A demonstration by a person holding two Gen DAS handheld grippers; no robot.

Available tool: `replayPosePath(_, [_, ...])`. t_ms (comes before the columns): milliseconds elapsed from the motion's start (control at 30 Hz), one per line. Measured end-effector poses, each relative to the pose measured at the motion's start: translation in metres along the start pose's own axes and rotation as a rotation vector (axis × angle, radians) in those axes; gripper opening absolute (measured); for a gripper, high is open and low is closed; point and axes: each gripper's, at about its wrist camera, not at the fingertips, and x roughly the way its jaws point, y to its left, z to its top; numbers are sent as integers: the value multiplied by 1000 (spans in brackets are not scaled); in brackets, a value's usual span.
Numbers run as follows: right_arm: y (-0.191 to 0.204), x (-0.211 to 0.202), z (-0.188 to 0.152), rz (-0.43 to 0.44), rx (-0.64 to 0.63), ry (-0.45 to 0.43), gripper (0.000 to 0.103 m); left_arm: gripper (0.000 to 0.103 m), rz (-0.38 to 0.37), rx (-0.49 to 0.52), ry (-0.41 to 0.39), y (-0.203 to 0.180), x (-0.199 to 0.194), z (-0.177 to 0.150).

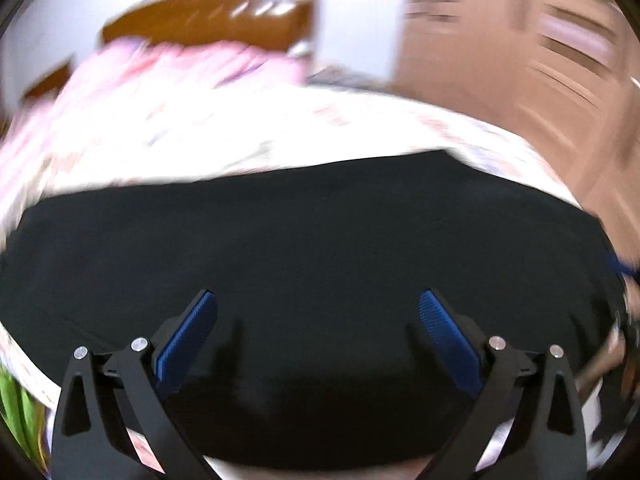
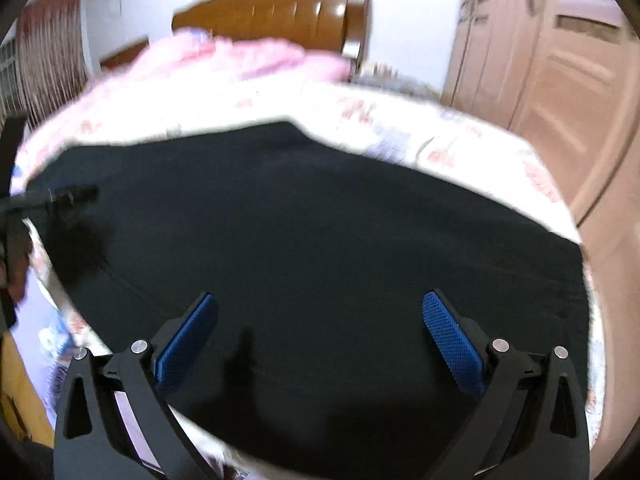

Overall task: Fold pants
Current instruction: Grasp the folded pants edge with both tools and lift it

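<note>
- Bed (image 2: 460,148) carries everything in sight: a white sheet with a pink and blue flower print, and on it the pants (image 2: 312,240).
- Pink quilt (image 2: 240,60) is heaped at the far end of the bed, against a brown wooden headboard (image 2: 280,8).
- Pale wooden wardrobe doors (image 2: 560,60) stand on the right side of the room; the left wrist view shows them heavily blurred.
- Left gripper (image 1: 318,304): jaws spread wide apart, blue ribbed pads facing each other, nothing between them. It hangs over the near part of the pants; whether it touches the cloth cannot be told.
- Right gripper (image 2: 320,304): jaws likewise wide apart, nothing held, poised over the near part of the pants. Contact with the cloth cannot be told.
- In the right wrist view, part of a black tool, seemingly the other gripper, reaches in from the left edge over the pants' left end; too blurred to read its jaws there.
- Pants: black, spread flat across the sheet as one broad dark patch running left to right. The far edge is straight with one angled corner. The surface looks smooth; no seams or waistband can be made out in the dark cloth.
- Left wrist view also shows the pants (image 1: 312,248) filling the middle of the frame, with printed sheet visible beyond the far edge and at both lower corners.
</note>
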Motion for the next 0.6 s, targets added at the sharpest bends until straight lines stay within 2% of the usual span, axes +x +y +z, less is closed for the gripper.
replayPosePath(33, [0,11,-4,-9,3,34,98,100,-3,-58,46,25,13,3])
replayPosePath(67, [-1,21,-9,-13,7,66,99,100,5,-76,67,35,18,2])
replayPosePath(100, [-6,23,-14,16,26,60,99,100,13,-82,82,47,23,0])
replayPosePath(133, [-13,20,-19,43,46,32,99,101,-17,-59,58,54,19,-1])
replayPosePath(200, [-15,18,-17,33,32,53,98,101,-55,-64,69,63,14,-1])
replayPosePath(267, [-13,15,-3,-14,56,90,98,101,-53,-101,56,70,7,5])
replayPosePath(300, [-11,12,5,-20,61,80,98,101,-52,-126,25,78,0,12])
replayPosePath(400, [26,7,50,83,10,8,98,101,-38,-138,-20,88,0,43])
replayPosePath(467, [68,18,87,183,-63,-26,99,101,-3,-108,10,84,16,59])
replayPosePath(533, [107,37,112,219,-132,-23,98,101,78,-50,62,78,38,69])
replayPosePath(600, [147,65,130,269,-191,36,98,101,180,28,118,76,61,67])
